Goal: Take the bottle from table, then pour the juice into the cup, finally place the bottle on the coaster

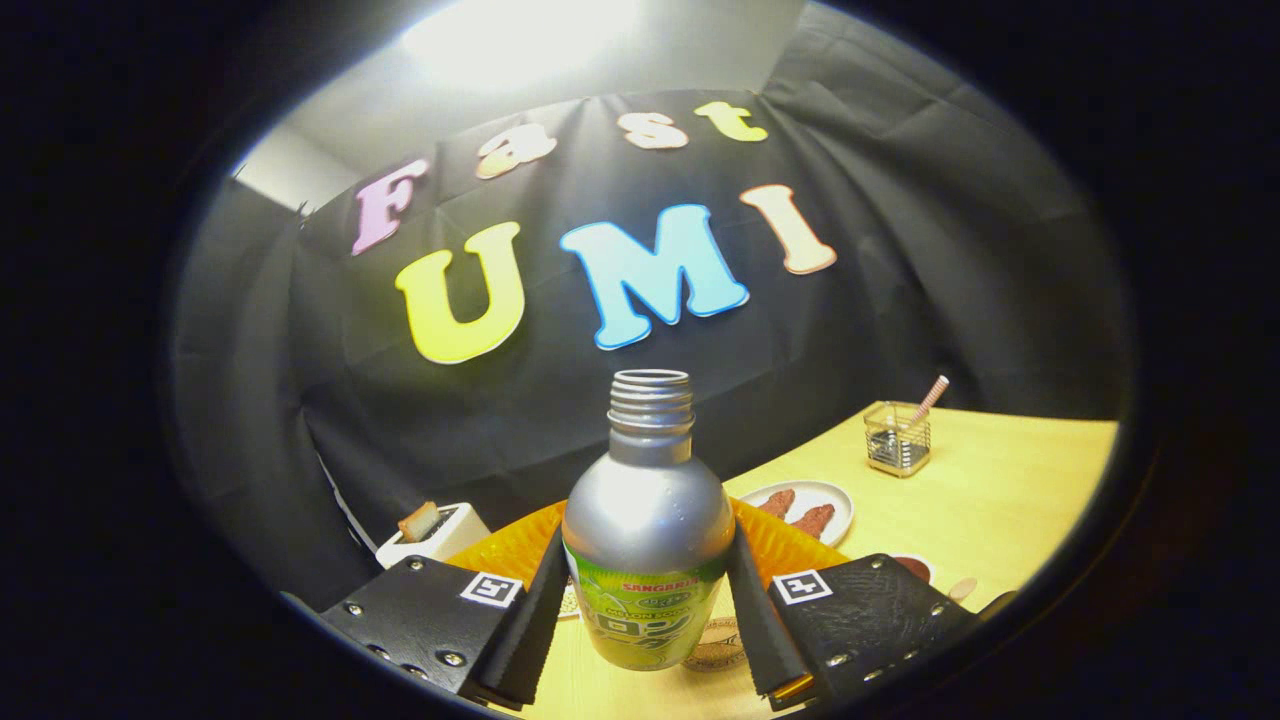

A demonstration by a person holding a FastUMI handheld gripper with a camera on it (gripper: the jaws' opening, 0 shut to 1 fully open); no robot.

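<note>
A silver metal bottle (pixel 648 520) with a green label and an open threaded neck stands upright between my two fingers. My gripper (pixel 648 600) is shut on the bottle, both pads pressing its lower body from left and right. The bottle looks lifted off the yellow table (pixel 1000 510). A small round object (pixel 715 645) lies on the table just under and behind the bottle's base; I cannot tell whether it is the coaster. Beyond the right finger shows part of a small round rim (pixel 912 566) with a dark inside, perhaps the cup.
An orange plate (pixel 510 550) lies right behind the bottle. A white plate (pixel 835 500) with brown food pieces sits beyond it to the right. A glass holder (pixel 897 438) with a straw stands far right. A white toaster (pixel 435 533) with bread stands at the left.
</note>
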